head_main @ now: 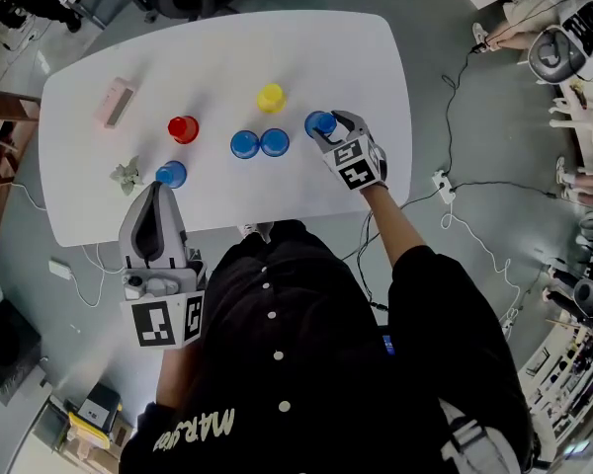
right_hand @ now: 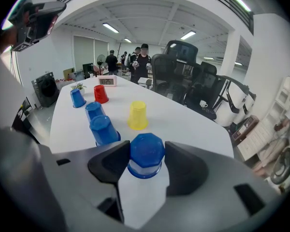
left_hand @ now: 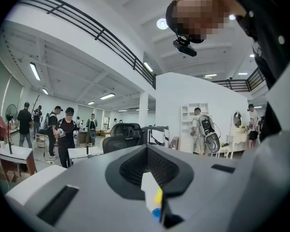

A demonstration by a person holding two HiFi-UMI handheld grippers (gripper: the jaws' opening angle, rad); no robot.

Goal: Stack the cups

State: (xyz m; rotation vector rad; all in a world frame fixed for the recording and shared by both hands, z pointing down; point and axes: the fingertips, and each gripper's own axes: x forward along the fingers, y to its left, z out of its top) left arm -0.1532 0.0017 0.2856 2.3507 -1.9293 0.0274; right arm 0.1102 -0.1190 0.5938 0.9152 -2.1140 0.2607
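Blue cup [right_hand: 146,151] — upside down, long axis upright, mouth toward the counter [head_main: 356,57] — clamped in the right gripper [right_hand: 146,164], at 3 o'clock of the blue pair [head_main: 245,144]; left gripper [left_hand: 146,151] closed, empty.

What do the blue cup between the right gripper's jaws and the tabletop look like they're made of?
Blue cup: probably plastic, semi-glossy; faceted moulded base with soft highlights. Tabletop: smooth matte white, maybe laminate; the core isn't visible.

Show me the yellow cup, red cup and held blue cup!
yellow cup [head_main: 271,98], head view, upturned base
red cup [head_main: 183,128], head view, upturned base
held blue cup [right_hand: 147,150], right gripper view, upturned base
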